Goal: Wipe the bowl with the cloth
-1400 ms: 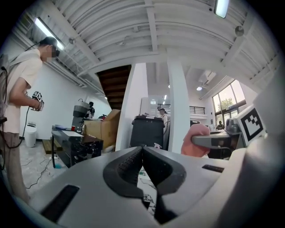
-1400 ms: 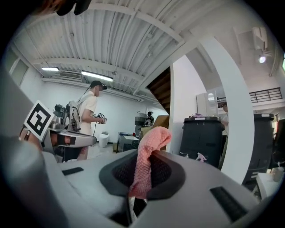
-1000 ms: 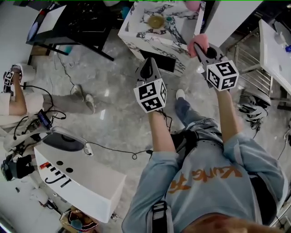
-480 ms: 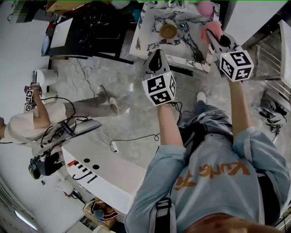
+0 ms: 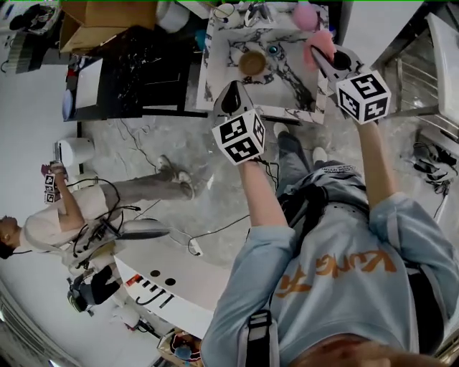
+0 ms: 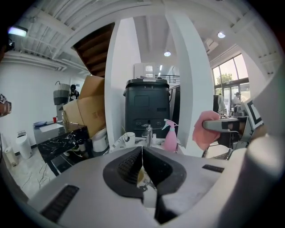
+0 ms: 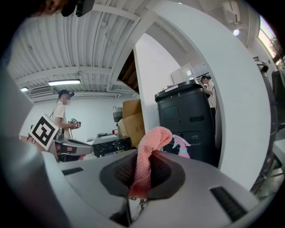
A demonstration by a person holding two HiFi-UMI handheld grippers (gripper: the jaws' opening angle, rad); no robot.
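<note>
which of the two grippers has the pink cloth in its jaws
The right gripper: the pink cloth is pinched between its jaws and sticks up above them. The left gripper has its jaws shut together with nothing between them.

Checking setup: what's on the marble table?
A brown bowl, a small teal item, a pink spray bottle and a white cup. The right gripper and its cloth cover the table's right edge.

Workshop hall, cardboard boxes (image 6: 89, 111), marble sink counter (image 5: 290, 87)

Left tool (image 5: 232, 89) closed, empty; right tool (image 5: 315, 56) clamped; both arms (image 5: 254, 193) extended.
</note>
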